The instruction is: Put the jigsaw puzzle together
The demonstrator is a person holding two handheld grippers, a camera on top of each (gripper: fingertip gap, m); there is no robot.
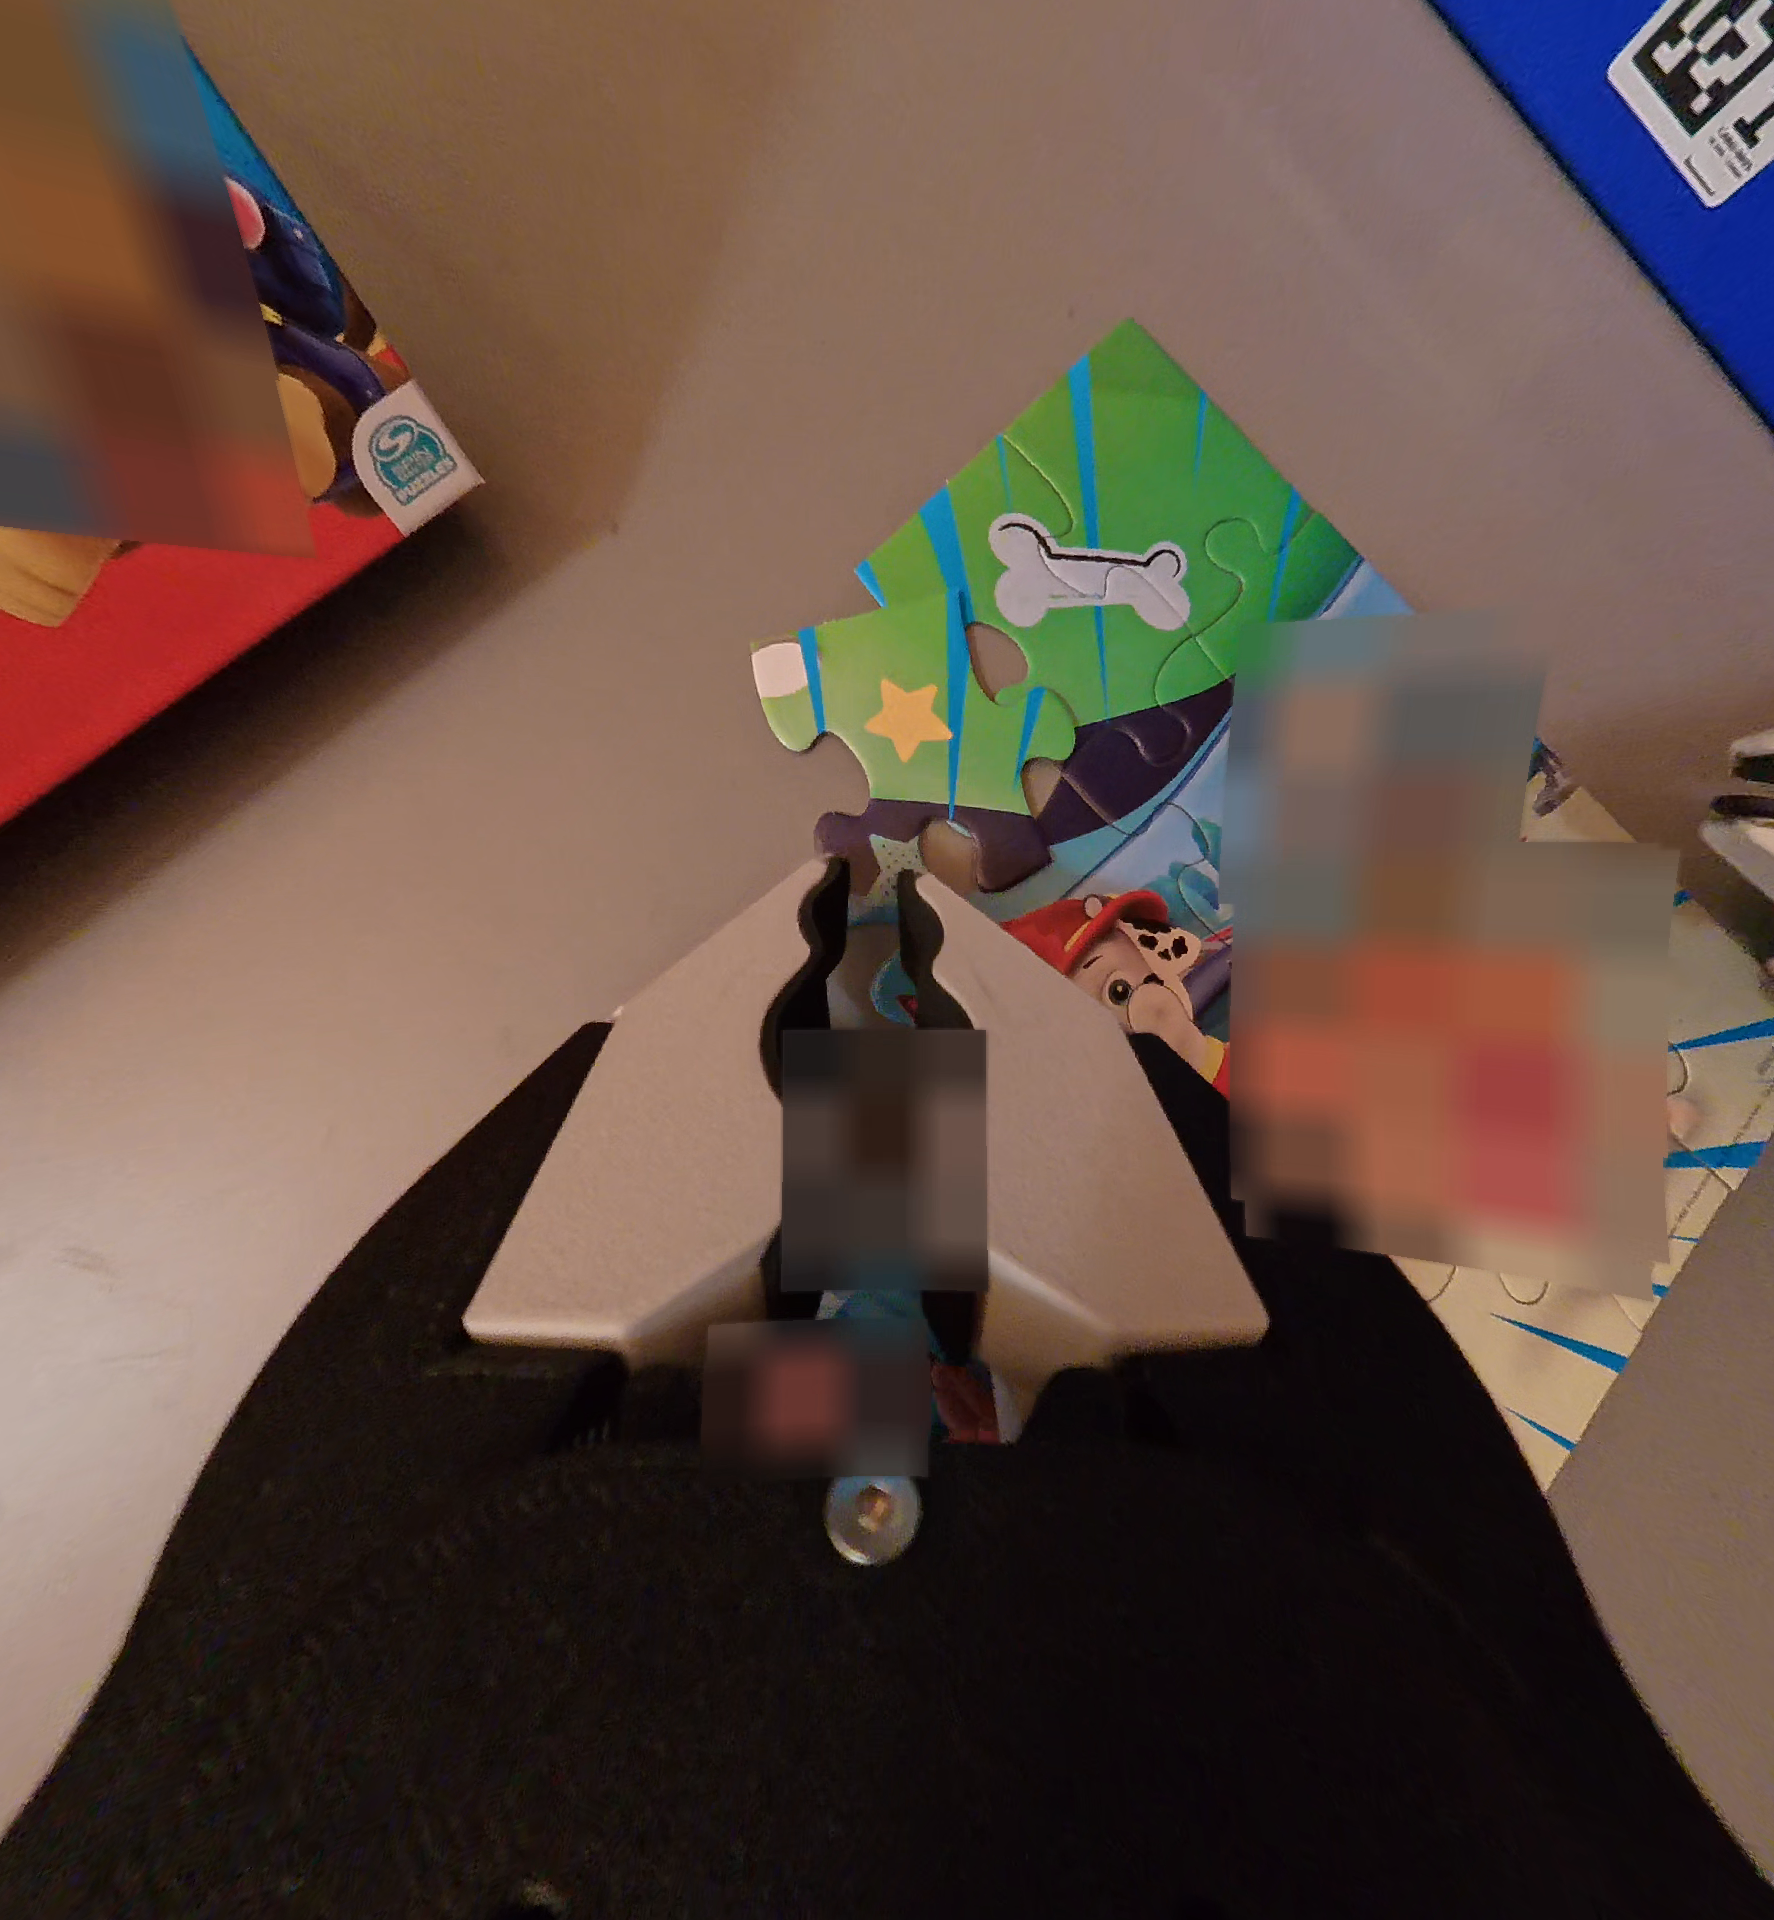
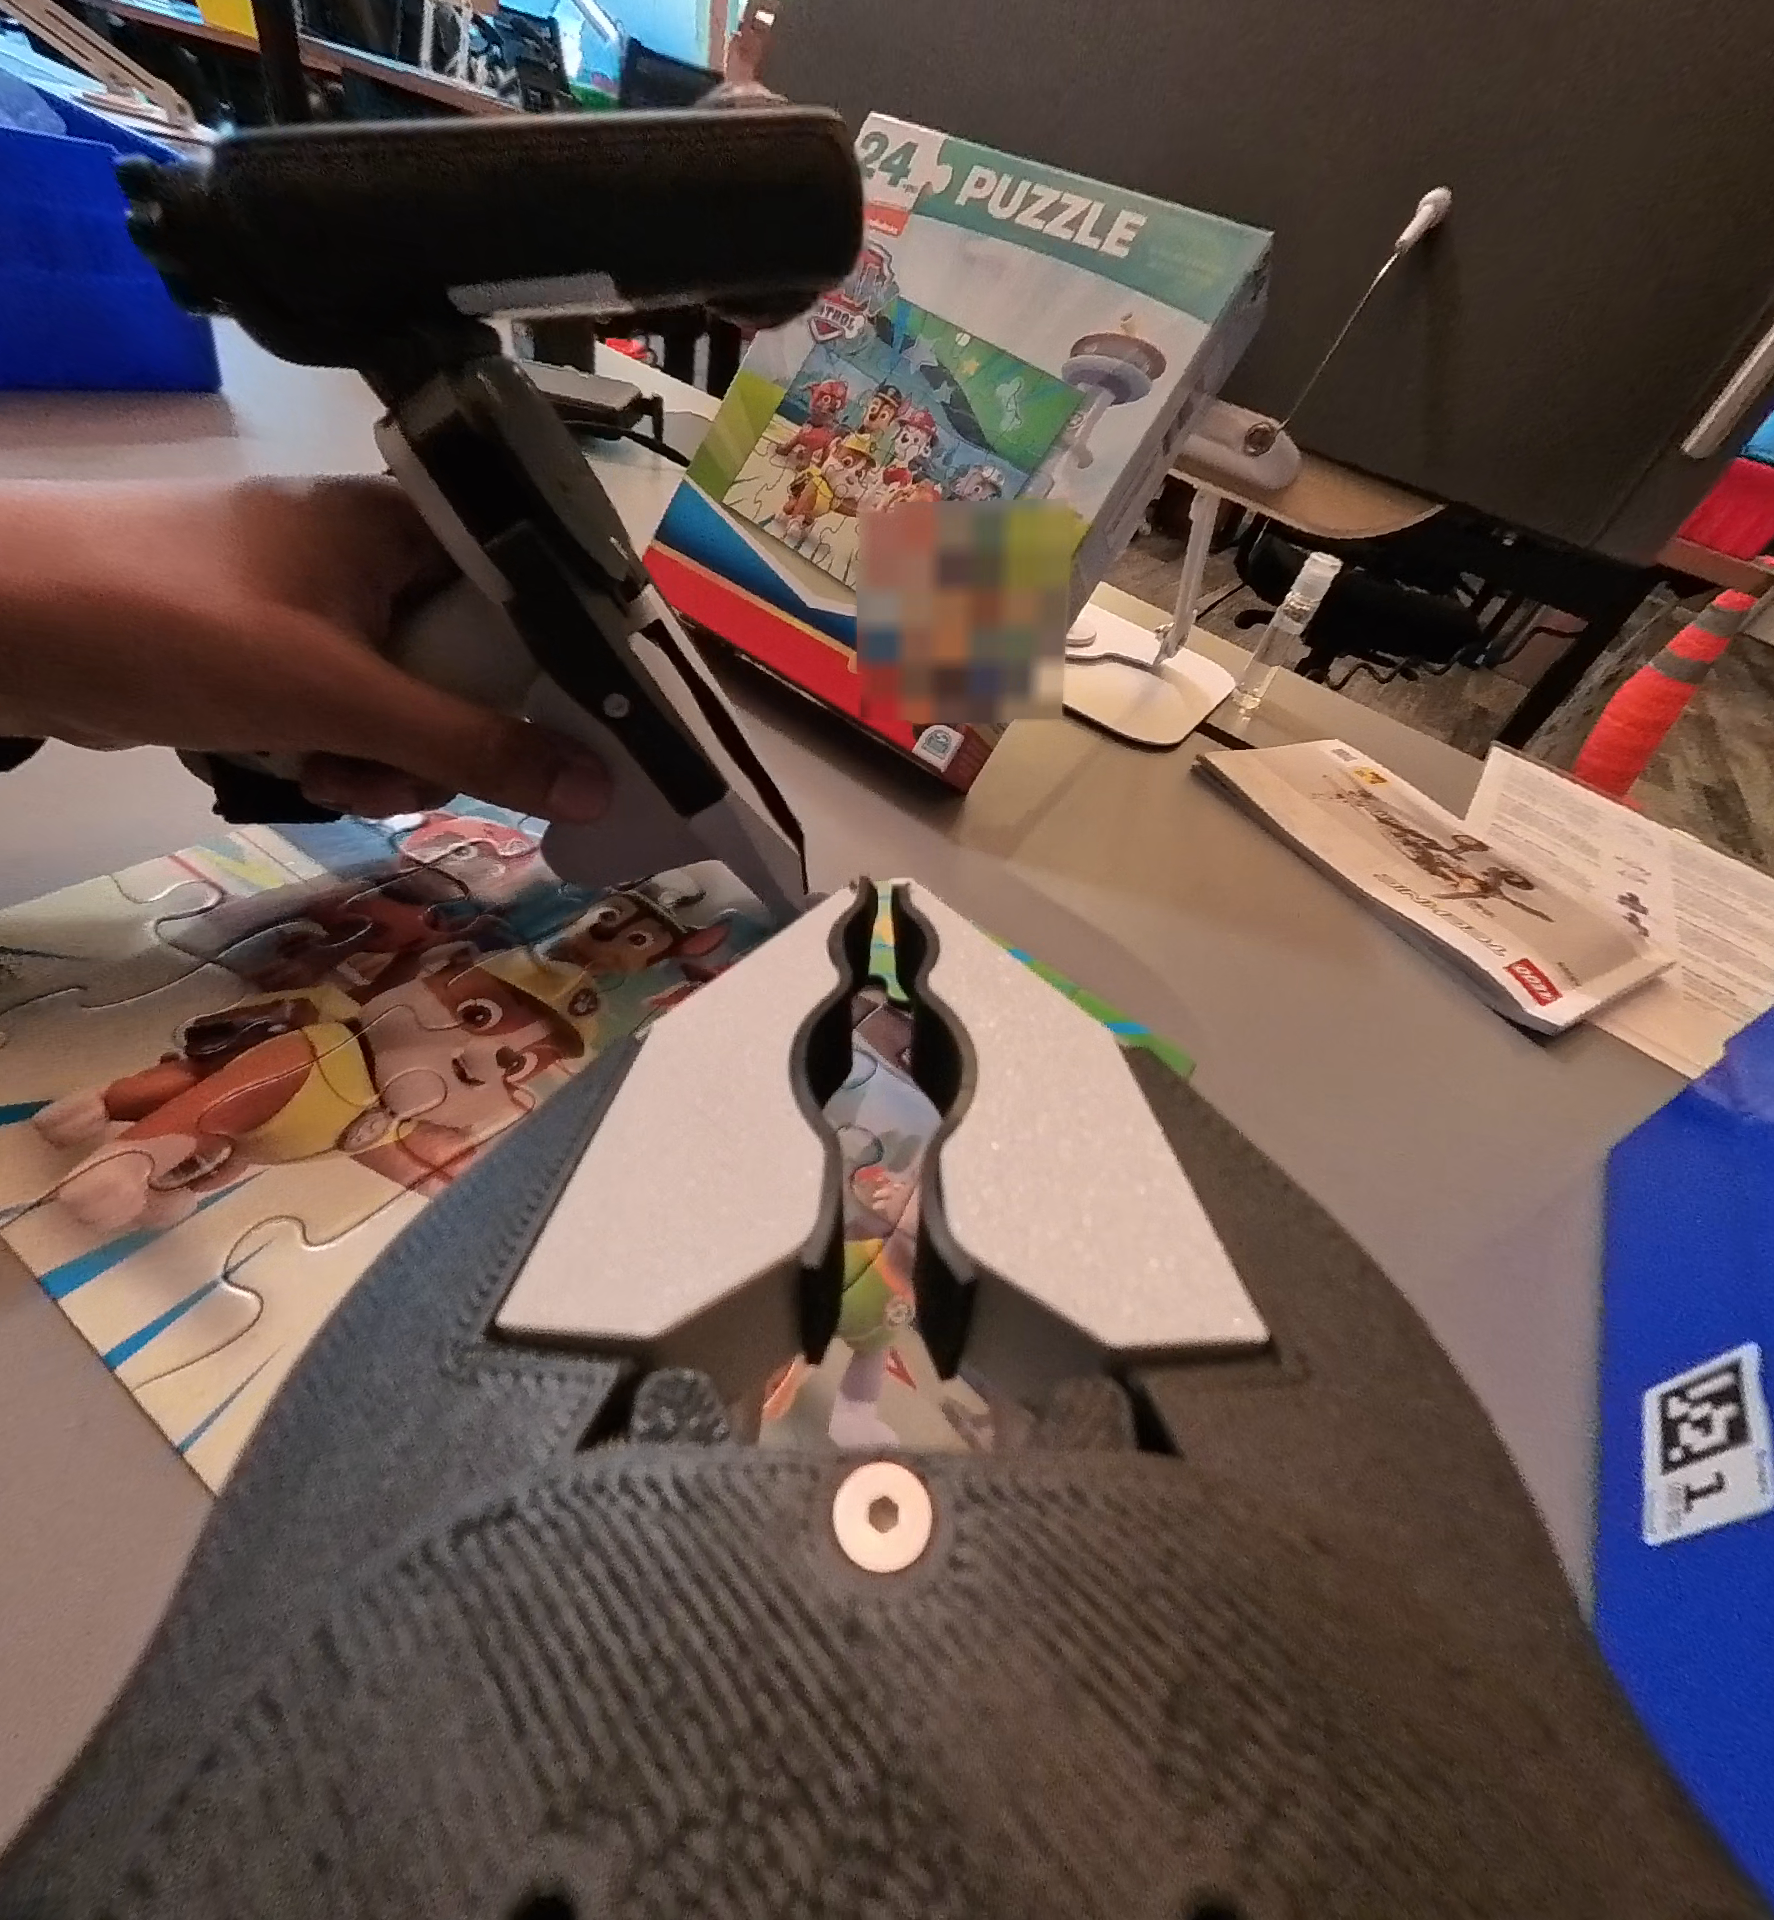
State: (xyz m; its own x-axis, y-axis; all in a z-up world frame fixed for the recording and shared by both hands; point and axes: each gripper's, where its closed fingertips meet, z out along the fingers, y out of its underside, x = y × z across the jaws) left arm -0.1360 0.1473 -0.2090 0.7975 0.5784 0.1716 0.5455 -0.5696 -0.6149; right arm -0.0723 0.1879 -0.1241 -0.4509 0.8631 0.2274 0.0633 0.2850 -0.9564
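While our left gripper (image 1: 872,883) pinches the purple puzzle piece (image 1: 867,847) at the edge of the assembled puzzle (image 1: 1091,582), our right gripper (image 2: 881,896), jaws together and bare, hovers over it. We judge the piece light, thin and stiff, best held by its outer edge.

Left wrist view: grey two-finger left gripper (image 1: 875,883) covers the near part of the colourful cardboard jigsaw puzzle (image 1: 1049,582); whether its tips press on a piece or only hover above it cannot be told. Mosaic patches mask the slot between the fingers and much of the puzzle's right half. Red-and-blue puzzle box (image 1: 135,665) cut off by left edge. Blue bin with a black-and-white square marker (image 1: 1693,208) cut by top-right corner.

Right wrist view: right gripper (image 2: 883,894) hides the puzzle's green corner. Hand (image 2: 239,623) cut by left edge. White printed booklet (image 2: 1434,883): print too small to tell.
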